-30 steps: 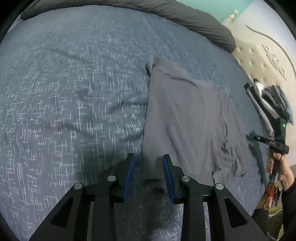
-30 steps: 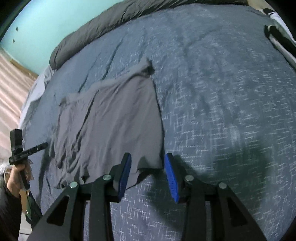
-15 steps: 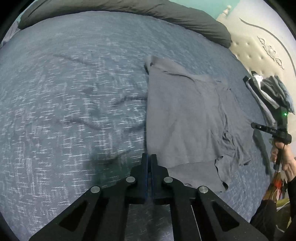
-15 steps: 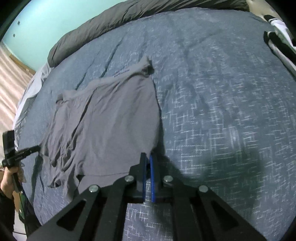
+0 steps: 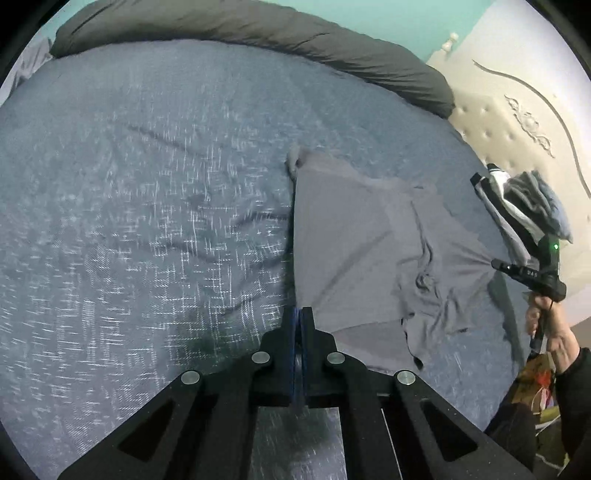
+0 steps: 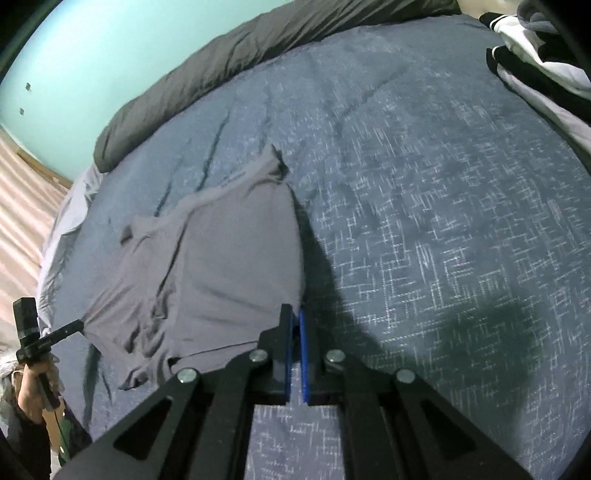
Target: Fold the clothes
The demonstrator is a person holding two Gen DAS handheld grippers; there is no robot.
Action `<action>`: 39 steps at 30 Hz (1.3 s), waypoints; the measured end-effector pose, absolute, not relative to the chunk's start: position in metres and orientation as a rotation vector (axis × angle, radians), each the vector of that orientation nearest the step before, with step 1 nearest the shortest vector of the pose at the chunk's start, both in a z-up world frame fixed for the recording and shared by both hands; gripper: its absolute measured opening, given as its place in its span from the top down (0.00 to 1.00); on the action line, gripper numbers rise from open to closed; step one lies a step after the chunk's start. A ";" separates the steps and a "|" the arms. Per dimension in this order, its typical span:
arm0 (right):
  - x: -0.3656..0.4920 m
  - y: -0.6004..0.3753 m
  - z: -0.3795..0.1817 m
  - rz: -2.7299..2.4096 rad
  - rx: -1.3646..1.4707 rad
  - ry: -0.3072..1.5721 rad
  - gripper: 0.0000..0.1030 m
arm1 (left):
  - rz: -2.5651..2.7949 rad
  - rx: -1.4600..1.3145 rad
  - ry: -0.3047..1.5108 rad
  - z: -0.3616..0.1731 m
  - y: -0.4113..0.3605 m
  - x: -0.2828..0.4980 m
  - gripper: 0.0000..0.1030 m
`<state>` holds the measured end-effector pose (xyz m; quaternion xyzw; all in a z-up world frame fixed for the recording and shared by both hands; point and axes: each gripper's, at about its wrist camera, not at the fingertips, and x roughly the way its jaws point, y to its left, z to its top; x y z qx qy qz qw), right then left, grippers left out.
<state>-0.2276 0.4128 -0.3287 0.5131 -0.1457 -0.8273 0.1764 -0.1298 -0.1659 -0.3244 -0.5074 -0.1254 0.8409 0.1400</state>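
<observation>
A grey garment (image 5: 354,254) lies on the blue patterned bed cover (image 5: 147,221), wrinkled along its right part. My left gripper (image 5: 298,314) is shut on the garment's near left corner, which is pulled taut and lifted. In the right wrist view the same garment (image 6: 221,266) stretches away to the left. My right gripper (image 6: 295,314) is shut on its near right corner. Each gripper also shows far off in the other's view, gripping its corner: the right one (image 5: 496,263), the left one (image 6: 77,325).
A dark grey rolled duvet (image 5: 277,33) lies along the far edge of the bed. A pile of dark and white clothes (image 6: 535,51) sits at the bed's head end, by a cream tufted headboard (image 5: 498,122). The wall is teal (image 6: 92,48).
Both grippers went from open around the garment's corners to shut on them. The corners have since risen and the cloth has pulled taut between them.
</observation>
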 end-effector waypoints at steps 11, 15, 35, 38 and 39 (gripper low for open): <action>-0.234 0.416 -0.334 -2.322 1.464 -0.450 0.97 | 2.390 -1.529 -0.351 -0.334 -0.166 -0.130 0.98; -0.236 0.416 -0.334 -2.306 1.483 -0.442 0.97 | 2.352 -1.624 -0.321 -0.348 -0.159 -0.128 0.98; -0.310 0.388 -0.325 -2.323 1.451 -0.376 0.66 | 2.490 -1.506 -0.310 -0.345 -0.149 -0.240 0.89; -0.336 0.363 -0.321 -2.312 1.372 -0.300 0.66 | 2.483 -1.479 -0.338 -0.351 -0.144 -0.268 0.89; -0.344 0.357 -0.321 -2.298 1.358 -0.279 0.66 | 2.480 -1.478 -0.341 -0.353 -0.142 -0.278 0.89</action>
